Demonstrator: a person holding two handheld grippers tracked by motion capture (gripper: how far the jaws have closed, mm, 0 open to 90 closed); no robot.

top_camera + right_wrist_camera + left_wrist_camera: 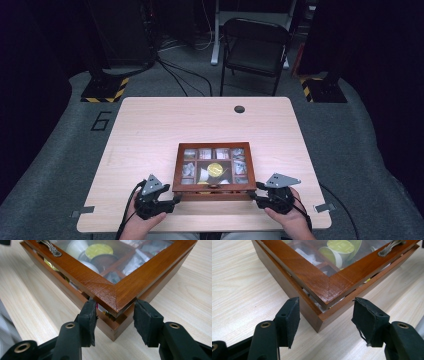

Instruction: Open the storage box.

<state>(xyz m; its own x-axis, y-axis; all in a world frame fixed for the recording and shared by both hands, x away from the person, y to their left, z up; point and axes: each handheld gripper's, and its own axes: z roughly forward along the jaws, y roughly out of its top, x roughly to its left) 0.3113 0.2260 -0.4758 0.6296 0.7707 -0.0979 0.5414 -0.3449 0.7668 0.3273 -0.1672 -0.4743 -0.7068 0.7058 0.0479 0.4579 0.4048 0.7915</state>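
Here, from the high view, a wooden box [214, 170] sits near the front of the surface [150, 130]; in the left gripper view the left gripper [325, 315] stands released astride its corner, while in the right gripper view the right gripper [115, 312] is clenched on the lid [112, 293] corner.

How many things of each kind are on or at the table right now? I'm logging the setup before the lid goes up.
Dark red-brown wooden box with glass lid: 1
Ornate metal handle on the lid: 1
Black hand-held tongs: 2, left and right
Light wooden table: 1
Black folding chair behind the table: 1
Total: 6
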